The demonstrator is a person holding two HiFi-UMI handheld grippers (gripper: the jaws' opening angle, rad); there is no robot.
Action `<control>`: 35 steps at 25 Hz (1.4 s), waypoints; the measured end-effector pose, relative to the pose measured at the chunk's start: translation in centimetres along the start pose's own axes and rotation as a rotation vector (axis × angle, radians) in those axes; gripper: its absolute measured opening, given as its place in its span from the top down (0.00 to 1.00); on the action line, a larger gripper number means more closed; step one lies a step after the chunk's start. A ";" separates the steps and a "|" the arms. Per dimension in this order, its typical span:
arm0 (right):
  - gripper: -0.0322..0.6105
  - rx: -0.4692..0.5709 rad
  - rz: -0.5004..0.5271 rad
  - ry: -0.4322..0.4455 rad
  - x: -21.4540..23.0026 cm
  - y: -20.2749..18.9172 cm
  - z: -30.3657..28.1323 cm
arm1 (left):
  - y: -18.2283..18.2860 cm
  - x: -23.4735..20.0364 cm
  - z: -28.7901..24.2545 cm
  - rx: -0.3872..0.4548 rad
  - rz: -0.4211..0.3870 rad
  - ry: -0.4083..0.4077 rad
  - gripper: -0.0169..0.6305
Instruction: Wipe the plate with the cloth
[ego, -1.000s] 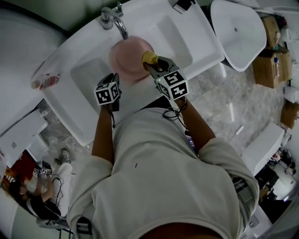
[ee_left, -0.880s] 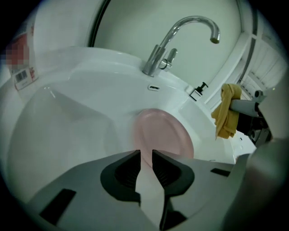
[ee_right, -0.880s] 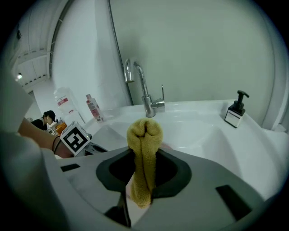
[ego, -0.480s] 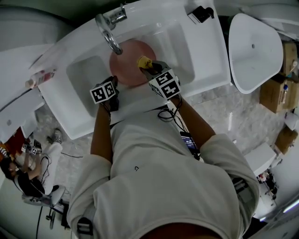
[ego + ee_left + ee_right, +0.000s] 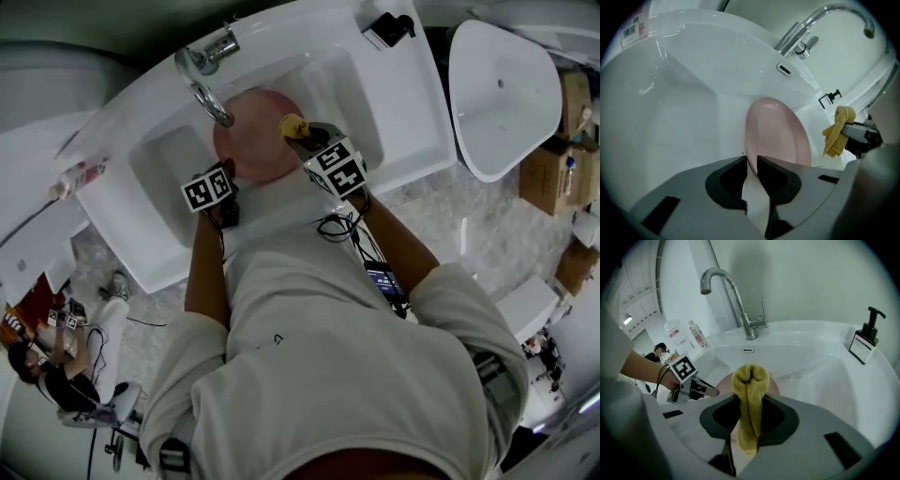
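Observation:
A pink plate is held on edge over the white sink basin. My left gripper is shut on the plate's near rim. The yellow cloth is folded and clamped between the jaws of my right gripper, its top bulging above them. In the head view the cloth hangs at the plate's right edge, close to its face; contact cannot be told. From the left gripper view the cloth shows to the right of the plate.
A chrome tap arches over the basin behind the plate. A black soap dispenser stands on the sink's right rim. Bottles stand at the left. Another white basin lies to the right.
The view has shifted slightly. Both grippers keep their holds, and the cloth stays at the plate's right edge.

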State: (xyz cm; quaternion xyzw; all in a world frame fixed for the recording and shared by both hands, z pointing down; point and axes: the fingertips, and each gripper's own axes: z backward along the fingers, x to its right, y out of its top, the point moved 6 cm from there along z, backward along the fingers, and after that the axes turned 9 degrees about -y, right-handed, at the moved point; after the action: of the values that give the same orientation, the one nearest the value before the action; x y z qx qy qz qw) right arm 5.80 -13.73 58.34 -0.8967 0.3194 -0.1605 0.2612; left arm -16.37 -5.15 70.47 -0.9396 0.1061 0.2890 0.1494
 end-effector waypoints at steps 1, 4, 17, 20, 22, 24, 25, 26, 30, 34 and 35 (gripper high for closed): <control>0.81 0.000 0.002 -0.005 0.0 0.2 -0.1 | 0.3 0.2 0.2 0.011 -0.009 -0.014 0.85; 0.81 -0.003 0.004 -0.011 -0.4 0.4 -0.3 | 1.0 0.8 1.1 0.024 -0.074 -0.024 0.85; 0.81 -0.069 0.104 -0.078 -0.4 0.7 -1.9 | 2.0 3.8 6.1 0.084 -0.297 -0.003 0.84; 0.81 -0.134 0.073 -0.064 0.7 0.1 -3.9 | 2.1 4.7 6.3 0.074 -0.357 0.014 0.84; 0.81 -0.182 0.067 -0.052 1.1 -0.3 -5.3 | 2.1 5.1 6.3 0.062 -0.395 0.030 0.83; 0.81 -0.206 0.071 -0.056 1.5 -0.6 -6.5 | 2.2 5.5 6.4 0.058 -0.420 0.037 0.83; 0.81 -0.210 0.074 -0.061 1.6 -0.6 -7.0 | 2.2 5.7 6.5 0.059 -0.428 0.038 0.83; 0.81 -0.212 0.078 -0.065 1.6 -0.5 -7.3 | 2.3 5.9 6.6 0.060 -0.434 0.038 0.83; 0.81 -0.245 0.074 -0.043 1.1 -0.2 -8.1 | 2.4 6.6 6.9 0.064 -0.448 0.039 0.83; 0.81 -0.270 0.081 -0.029 0.6 -0.1 -9.0 | 2.5 7.7 7.1 0.070 -0.471 0.027 0.83; 0.81 -0.271 0.080 -0.029 0.5 -0.1 -9.2 | 2.5 7.9 7.2 0.069 -0.481 0.029 0.83</control>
State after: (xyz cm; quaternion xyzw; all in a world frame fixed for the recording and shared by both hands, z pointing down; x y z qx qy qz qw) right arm 2.02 -17.36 65.87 -0.9126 0.3697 -0.0922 0.1484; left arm -14.34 -5.91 59.75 -0.9362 -0.1088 0.2277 0.2445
